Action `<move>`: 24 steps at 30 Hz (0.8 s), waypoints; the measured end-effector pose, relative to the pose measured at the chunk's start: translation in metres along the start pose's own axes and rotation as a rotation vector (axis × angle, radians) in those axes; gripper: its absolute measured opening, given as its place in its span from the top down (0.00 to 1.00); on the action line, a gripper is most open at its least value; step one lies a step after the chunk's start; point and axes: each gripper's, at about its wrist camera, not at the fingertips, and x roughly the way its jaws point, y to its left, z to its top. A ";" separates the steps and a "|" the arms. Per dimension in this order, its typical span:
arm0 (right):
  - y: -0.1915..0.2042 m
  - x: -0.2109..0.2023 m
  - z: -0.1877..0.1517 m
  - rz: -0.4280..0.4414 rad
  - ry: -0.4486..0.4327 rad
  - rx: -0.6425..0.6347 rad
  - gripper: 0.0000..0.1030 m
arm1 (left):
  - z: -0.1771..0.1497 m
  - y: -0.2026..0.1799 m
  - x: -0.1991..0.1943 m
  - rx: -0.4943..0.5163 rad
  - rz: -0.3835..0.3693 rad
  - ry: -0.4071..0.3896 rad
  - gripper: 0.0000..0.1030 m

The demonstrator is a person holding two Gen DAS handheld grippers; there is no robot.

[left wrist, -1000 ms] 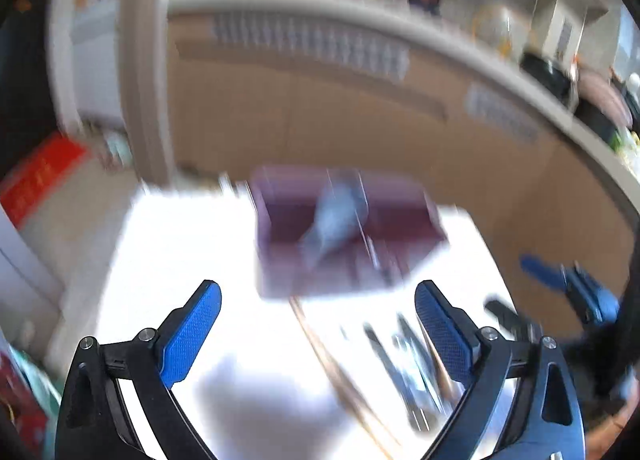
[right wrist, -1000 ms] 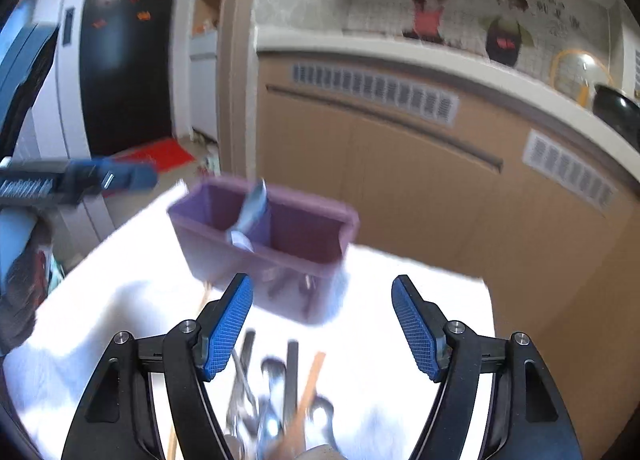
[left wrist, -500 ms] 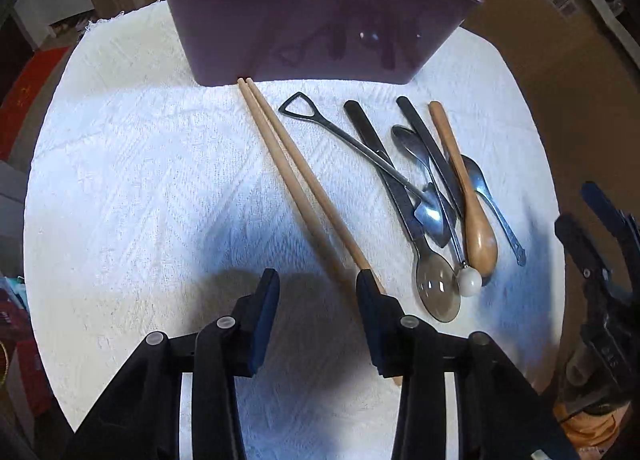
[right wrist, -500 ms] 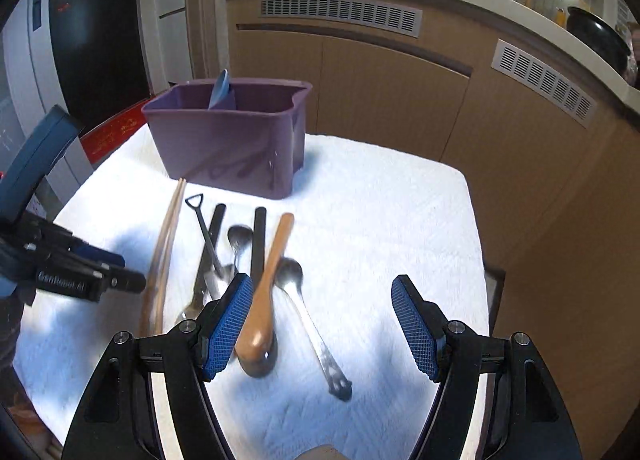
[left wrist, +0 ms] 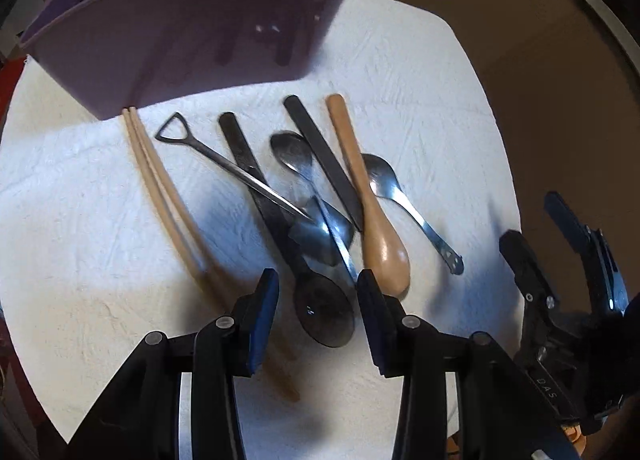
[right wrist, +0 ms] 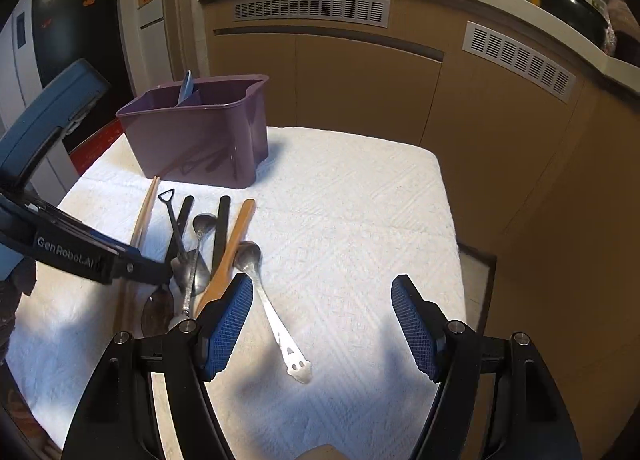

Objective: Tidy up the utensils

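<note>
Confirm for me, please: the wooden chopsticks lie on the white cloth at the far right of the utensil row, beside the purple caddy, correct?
Not quite. The wooden chopsticks lie at the far left of the row, not the far right; the left wrist view shows it. The rightmost piece is a metal spoon. The rest holds: they rest on the white cloth, their tips close to the purple caddy.

Lying in a row on the white-clothed counter [right wrist: 360, 220]: wooden chopsticks [left wrist: 160, 180] leftmost, brown wooden spoon [left wrist: 372, 212] further right, purple plastic caddy [left wrist: 180, 40] behind.
</note>
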 end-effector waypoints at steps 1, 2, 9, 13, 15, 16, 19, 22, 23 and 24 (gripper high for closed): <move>-0.002 -0.001 -0.002 -0.011 -0.005 -0.002 0.30 | 0.000 -0.007 0.001 0.012 -0.004 -0.002 0.63; -0.005 -0.001 -0.003 -0.021 -0.008 -0.001 0.30 | 0.000 -0.013 0.002 0.022 -0.011 -0.003 0.63; -0.033 0.003 -0.006 -0.053 -0.011 0.080 0.30 | 0.017 -0.060 0.020 0.074 0.004 -0.011 0.61; -0.052 -0.003 -0.010 -0.093 -0.034 0.134 0.30 | 0.023 -0.075 0.040 0.114 0.065 0.002 0.61; -0.065 -0.006 -0.011 -0.090 -0.041 0.189 0.30 | 0.020 -0.080 0.051 0.134 0.088 0.029 0.61; -0.072 -0.006 -0.011 -0.089 -0.042 0.215 0.30 | 0.018 -0.085 0.057 0.154 0.098 0.042 0.62; -0.081 -0.006 -0.011 -0.099 -0.041 0.244 0.30 | 0.009 -0.101 0.066 0.249 0.172 0.015 0.66; -0.082 -0.006 -0.011 -0.101 -0.037 0.251 0.30 | 0.002 -0.106 0.061 0.284 0.165 -0.025 0.70; -0.081 -0.006 -0.011 -0.099 -0.036 0.251 0.30 | -0.001 -0.105 0.056 0.297 0.162 -0.047 0.72; -0.080 -0.006 -0.011 -0.095 -0.035 0.249 0.30 | -0.006 -0.104 0.049 0.317 0.170 -0.078 0.78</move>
